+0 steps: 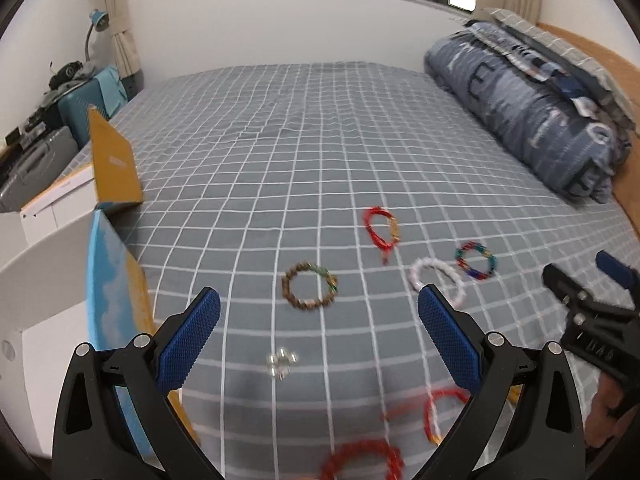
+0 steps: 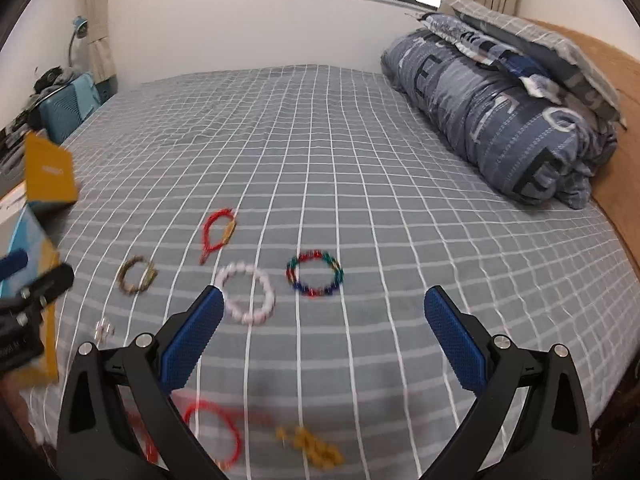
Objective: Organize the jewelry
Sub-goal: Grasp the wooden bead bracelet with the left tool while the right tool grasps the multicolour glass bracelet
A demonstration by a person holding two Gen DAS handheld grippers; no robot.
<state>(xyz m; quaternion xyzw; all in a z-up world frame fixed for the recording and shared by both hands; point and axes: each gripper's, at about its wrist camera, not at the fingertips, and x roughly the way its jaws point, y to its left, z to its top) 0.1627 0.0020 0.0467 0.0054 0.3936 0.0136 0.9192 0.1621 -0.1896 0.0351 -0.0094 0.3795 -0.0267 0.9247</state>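
Several bracelets lie on the grey checked bedsheet (image 1: pixel 280 140). In the left wrist view I see a brown bead bracelet (image 1: pixel 308 305), a red cord bracelet (image 1: pixel 370 228), a white bead bracelet (image 1: pixel 416 274), a multicolour bead bracelet (image 1: pixel 460 258) and a small silver piece (image 1: pixel 282 362). My left gripper (image 1: pixel 319 300) hovers open above the brown one, holding nothing. My right gripper (image 2: pixel 324 294) is open and empty, near the white bracelet (image 2: pixel 269 292) and the multicolour bracelet (image 2: pixel 314 292). Blurred red bracelets (image 2: pixel 208 404) and yellow beads (image 2: pixel 316 446) lie closest to me.
An open blue-and-yellow box (image 1: pixel 116 300) with a raised yellow flap (image 1: pixel 114 164) stands at the bed's left edge. A rolled blue quilt (image 1: pixel 520 100) and pillows fill the right side. Suitcases and a lamp stand beyond the left edge. A wooden headboard (image 2: pixel 612 160) runs along the right.
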